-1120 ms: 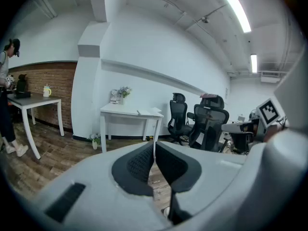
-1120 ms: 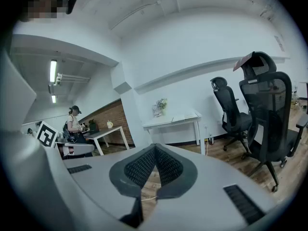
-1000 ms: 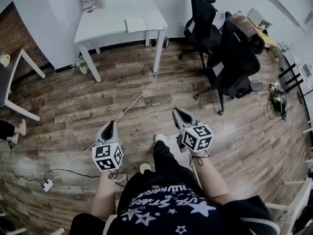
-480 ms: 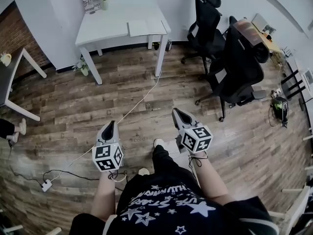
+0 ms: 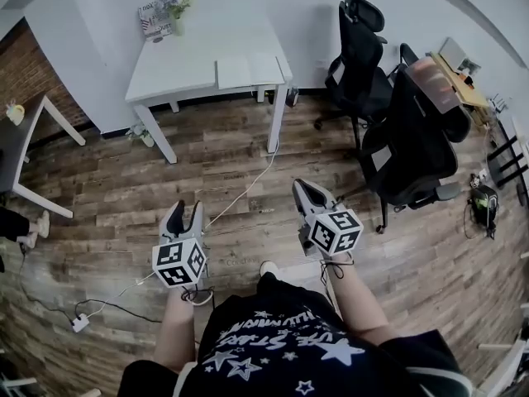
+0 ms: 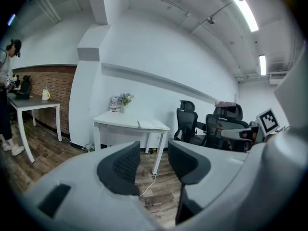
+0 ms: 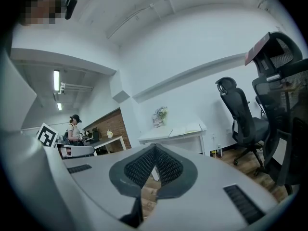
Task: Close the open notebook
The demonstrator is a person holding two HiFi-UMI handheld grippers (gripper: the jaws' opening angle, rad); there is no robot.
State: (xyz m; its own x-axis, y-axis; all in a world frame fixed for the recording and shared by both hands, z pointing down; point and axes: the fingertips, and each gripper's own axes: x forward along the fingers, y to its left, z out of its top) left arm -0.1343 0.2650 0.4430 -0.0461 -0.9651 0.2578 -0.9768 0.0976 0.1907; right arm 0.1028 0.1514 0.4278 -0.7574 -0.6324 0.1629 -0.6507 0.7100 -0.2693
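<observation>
The open notebook (image 5: 248, 70) lies flat with white pages up, near the right end of a white table (image 5: 178, 56) across the room. The left gripper view shows the notebook (image 6: 150, 124) far ahead, and so does the right gripper view (image 7: 186, 129). Both grippers hang over the wooden floor, well short of the table and pointing toward it. My left gripper (image 5: 185, 209) is open; its jaws have just been opening and nothing is between them (image 6: 153, 159). My right gripper (image 5: 300, 187) is shut with nothing in it (image 7: 155, 149).
Two black office chairs (image 5: 364, 52) (image 5: 417, 135) stand right of the table. A white cable (image 5: 248, 180) runs across the floor to a power strip (image 5: 80, 322). A flower vase (image 5: 175, 7) sits at the table's back. Another table (image 5: 16, 151) and a person (image 6: 7, 95) are at left.
The left gripper's jaws have parted; they were shut in both earlier frames. Both grippers and the view have moved forward toward the white table. The right gripper stays shut.
</observation>
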